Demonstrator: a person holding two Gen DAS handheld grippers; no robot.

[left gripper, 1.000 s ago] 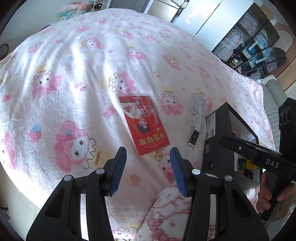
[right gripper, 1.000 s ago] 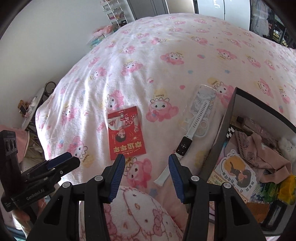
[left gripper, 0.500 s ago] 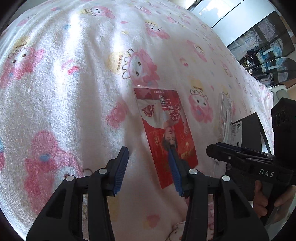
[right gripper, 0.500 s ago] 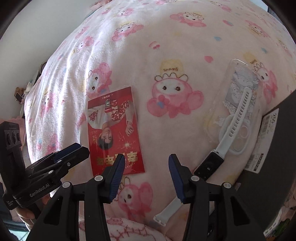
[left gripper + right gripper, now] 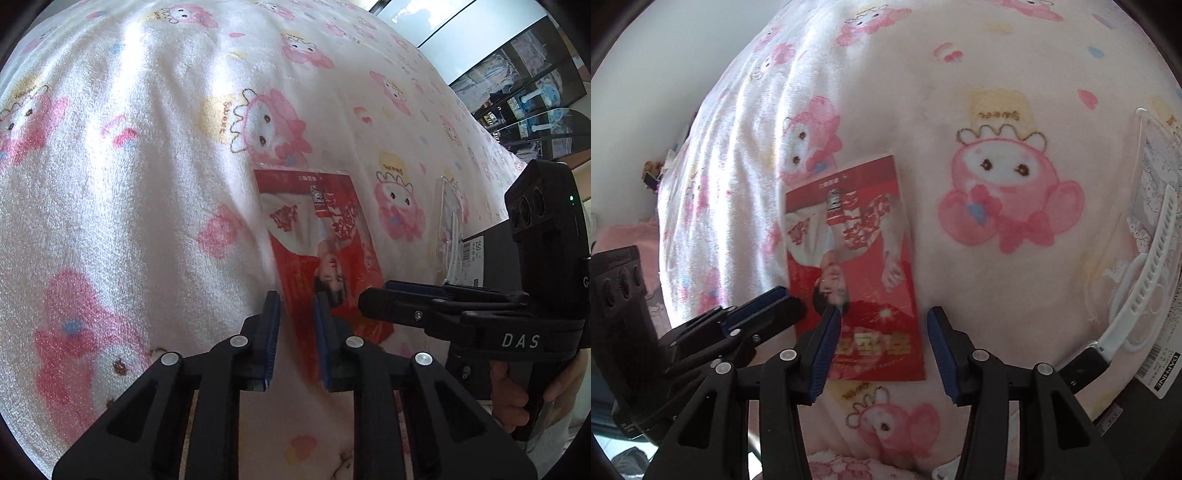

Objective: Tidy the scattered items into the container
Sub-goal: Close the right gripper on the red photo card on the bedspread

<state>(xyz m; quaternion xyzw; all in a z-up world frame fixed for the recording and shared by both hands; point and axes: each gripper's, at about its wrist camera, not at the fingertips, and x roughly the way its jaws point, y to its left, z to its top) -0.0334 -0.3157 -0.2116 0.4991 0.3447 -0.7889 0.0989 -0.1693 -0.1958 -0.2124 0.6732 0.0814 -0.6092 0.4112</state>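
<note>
A red printed card in a clear sleeve (image 5: 325, 240) lies flat on the pink cartoon blanket (image 5: 147, 166); it also shows in the right wrist view (image 5: 857, 258). My left gripper (image 5: 295, 332) sits low over the card's near left edge, its jaws narrowed around that edge with a small gap between the pads. My right gripper (image 5: 882, 350) is open and straddles the card's near end. A white watch strap (image 5: 1145, 266) lies on a clear packet (image 5: 1152, 184) to the right. The black box (image 5: 487, 254) stands at the right.
The black box's labelled corner (image 5: 1160, 369) is at the right edge of the right wrist view. The blanket falls away at the left towards a wall (image 5: 665, 55). Dark shelving (image 5: 524, 74) stands far right.
Both grippers have moved in close to the red card. The left gripper's jaws have narrowed at the card's left edge. The right gripper now straddles the card's near end, still open.
</note>
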